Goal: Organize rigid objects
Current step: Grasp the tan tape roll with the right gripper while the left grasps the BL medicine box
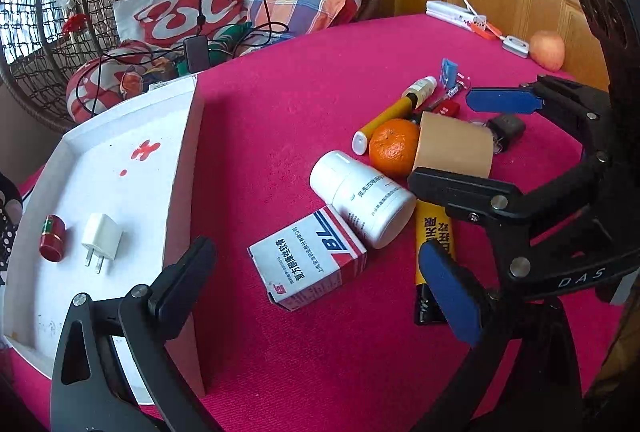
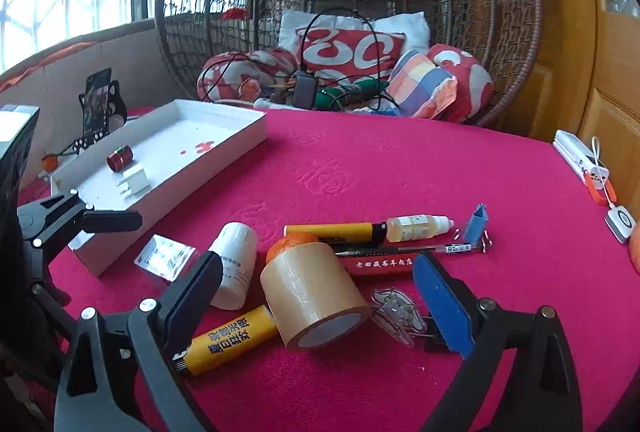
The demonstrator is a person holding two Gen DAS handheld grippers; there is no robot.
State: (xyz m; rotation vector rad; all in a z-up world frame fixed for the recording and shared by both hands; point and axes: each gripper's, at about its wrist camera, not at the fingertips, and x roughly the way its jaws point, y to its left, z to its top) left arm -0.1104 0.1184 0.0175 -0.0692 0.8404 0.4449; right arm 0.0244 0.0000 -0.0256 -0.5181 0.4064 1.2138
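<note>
Each gripper [image 2: 316,296] is black plastic with silver screws, blue-padded fingers [image 2: 442,308], and "DAS" lettering.

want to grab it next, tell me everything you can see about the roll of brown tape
The tape roll is a wide, tan roll of what looks like paper or packing tape, with a pale core showing at its open end. It lies on its side on the pink tablecloth, inside the clutter. The orange sits right behind it and the yellow lighter reaches its lower side. It sits between the open fingers of the right gripper, ungripped.
</note>
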